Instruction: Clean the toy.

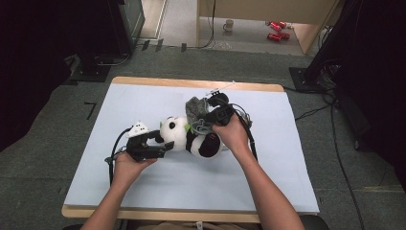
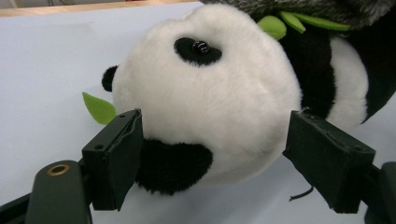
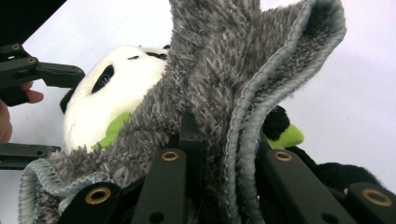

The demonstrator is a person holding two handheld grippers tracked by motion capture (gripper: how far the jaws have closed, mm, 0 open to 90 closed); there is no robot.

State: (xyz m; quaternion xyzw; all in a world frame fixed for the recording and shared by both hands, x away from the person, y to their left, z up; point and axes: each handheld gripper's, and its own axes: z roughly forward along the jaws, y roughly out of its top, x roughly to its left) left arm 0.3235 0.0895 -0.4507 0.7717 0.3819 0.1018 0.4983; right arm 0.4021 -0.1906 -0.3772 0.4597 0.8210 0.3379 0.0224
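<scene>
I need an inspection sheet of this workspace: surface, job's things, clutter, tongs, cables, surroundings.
Surface: pale blue sheet on wooden table.
Job's things: black-and-white plush panda lying down; grey fuzzy cloth over its body.
Clutter: nothing seen.
Tongs: left tongs open around the panda's head; right tongs shut on the grey cloth.
Cables: black cable from left tongs.
Surroundings: grey carpet, white mug, red cans on the floor.
</scene>
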